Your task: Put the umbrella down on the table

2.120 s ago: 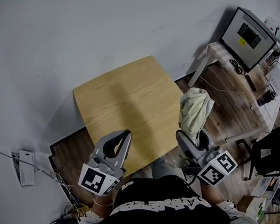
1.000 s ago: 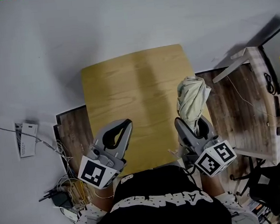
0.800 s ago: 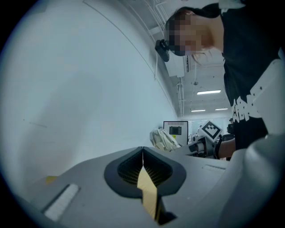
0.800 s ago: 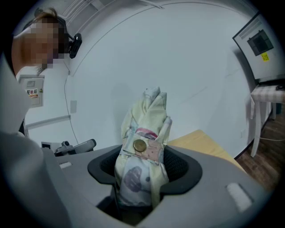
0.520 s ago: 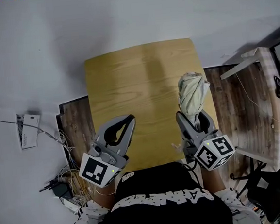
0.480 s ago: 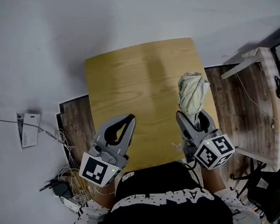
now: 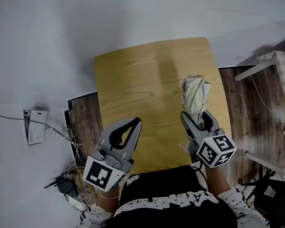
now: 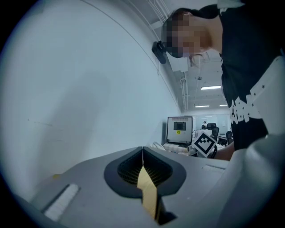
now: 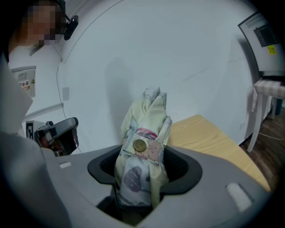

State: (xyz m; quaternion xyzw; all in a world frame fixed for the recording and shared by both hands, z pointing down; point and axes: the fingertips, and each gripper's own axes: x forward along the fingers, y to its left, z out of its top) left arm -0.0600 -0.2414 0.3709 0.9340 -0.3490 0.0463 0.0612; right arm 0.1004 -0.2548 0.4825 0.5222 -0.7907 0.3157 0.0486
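Since two seconds ago the folded umbrella [image 7: 195, 92] has come from beside the table [image 7: 143, 71] to over its right side; right tool [image 7: 196, 117] clamped on its lower end; left tool [image 7: 135, 122] jaws together, empty, near the table's front edge.

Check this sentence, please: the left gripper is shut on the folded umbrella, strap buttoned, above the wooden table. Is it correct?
Not quite: the holder is the right gripper, not the left. The right gripper view shows the folded umbrella, strap buttoned, clamped between its jaws above the wooden table. The left gripper is shut on nothing.
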